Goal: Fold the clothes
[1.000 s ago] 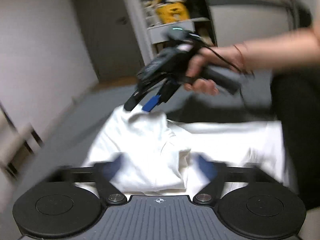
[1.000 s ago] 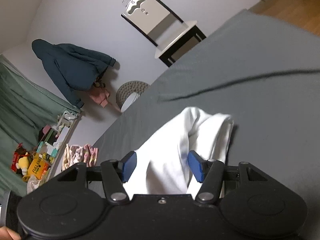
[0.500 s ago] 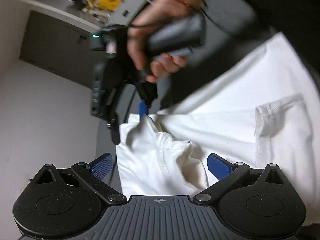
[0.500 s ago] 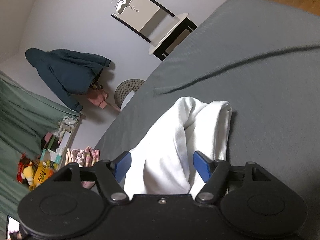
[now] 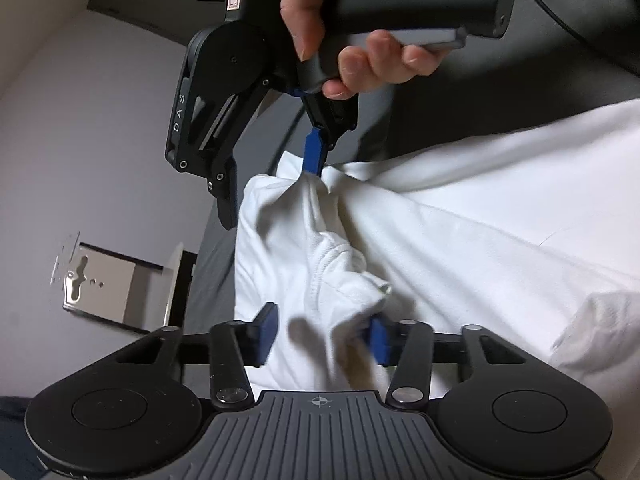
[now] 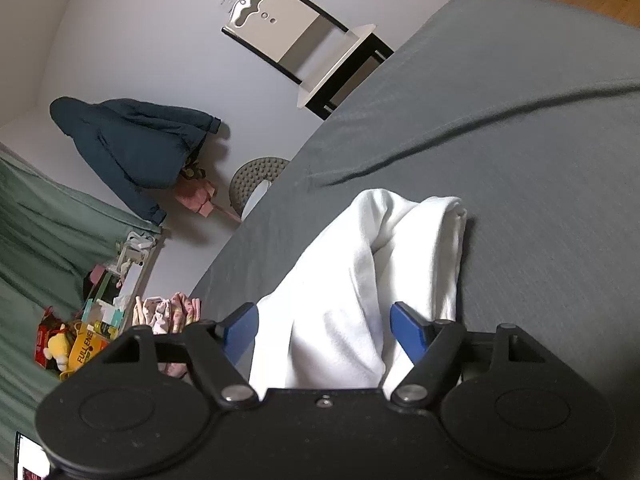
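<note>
Left fingers (image 5: 322, 336): apart, shirt (image 5: 460, 240) bunched between them.
Right fingers (image 6: 322, 332): apart, straddling shirt on bed (image 6: 520, 140).

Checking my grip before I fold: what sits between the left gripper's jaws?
In the left wrist view, a bunched fold of the white garment fills the gap of the left gripper; nothing else lies there.

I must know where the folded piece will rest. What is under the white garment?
Under the white garment lies a grey bed cover, creased, extending beyond the cloth. Whether anything else is beneath cannot be seen; the cloth covers it.
</note>
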`<state>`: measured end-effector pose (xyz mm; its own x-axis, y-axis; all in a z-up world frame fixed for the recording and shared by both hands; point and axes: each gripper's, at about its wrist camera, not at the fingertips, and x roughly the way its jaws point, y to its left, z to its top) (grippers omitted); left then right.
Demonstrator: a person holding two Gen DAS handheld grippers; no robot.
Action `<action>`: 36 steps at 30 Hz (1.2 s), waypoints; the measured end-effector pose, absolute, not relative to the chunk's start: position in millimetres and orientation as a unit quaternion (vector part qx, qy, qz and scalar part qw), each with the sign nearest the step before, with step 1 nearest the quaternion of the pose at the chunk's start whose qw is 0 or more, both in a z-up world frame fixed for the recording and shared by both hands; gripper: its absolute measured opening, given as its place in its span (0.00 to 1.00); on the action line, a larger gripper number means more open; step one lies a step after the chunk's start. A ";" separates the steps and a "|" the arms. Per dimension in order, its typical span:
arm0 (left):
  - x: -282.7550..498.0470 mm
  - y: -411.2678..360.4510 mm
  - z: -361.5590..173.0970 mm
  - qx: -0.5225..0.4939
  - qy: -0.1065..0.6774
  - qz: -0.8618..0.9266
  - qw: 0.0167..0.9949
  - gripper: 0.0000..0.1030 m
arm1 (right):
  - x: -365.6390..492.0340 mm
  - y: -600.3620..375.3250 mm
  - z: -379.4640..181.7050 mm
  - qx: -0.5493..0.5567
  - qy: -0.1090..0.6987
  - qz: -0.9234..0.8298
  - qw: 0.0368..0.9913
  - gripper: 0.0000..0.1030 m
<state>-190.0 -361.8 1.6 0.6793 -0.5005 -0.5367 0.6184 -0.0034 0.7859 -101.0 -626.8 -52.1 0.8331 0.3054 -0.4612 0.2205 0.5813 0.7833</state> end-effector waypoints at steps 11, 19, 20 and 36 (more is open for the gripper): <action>-171.3 -326.8 33.1 0.567 0.023 -0.392 0.724 0.12 | -103.8 -632.6 -65.7 0.495 0.304 0.039 0.813 0.14; -171.3 -283.5 51.4 0.574 0.011 -0.392 0.719 0.12 | -124.7 -598.3 -36.7 0.458 0.326 0.080 0.823 0.12; -173.6 -279.1 49.1 0.577 0.015 -0.397 0.713 0.12 | -122.4 -596.7 -38.5 0.449 0.336 0.072 0.825 0.13; -184.4 -230.7 28.1 0.501 0.141 -0.475 0.709 0.13 | -130.2 -588.7 -13.2 0.336 0.334 -0.001 0.881 0.39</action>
<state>-184.4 -230.7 28.1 0.5086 -0.5333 -0.6760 0.8151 0.0453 0.5775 -130.2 -588.7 -13.2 0.7765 0.2232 -0.5892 0.2255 0.7747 0.5907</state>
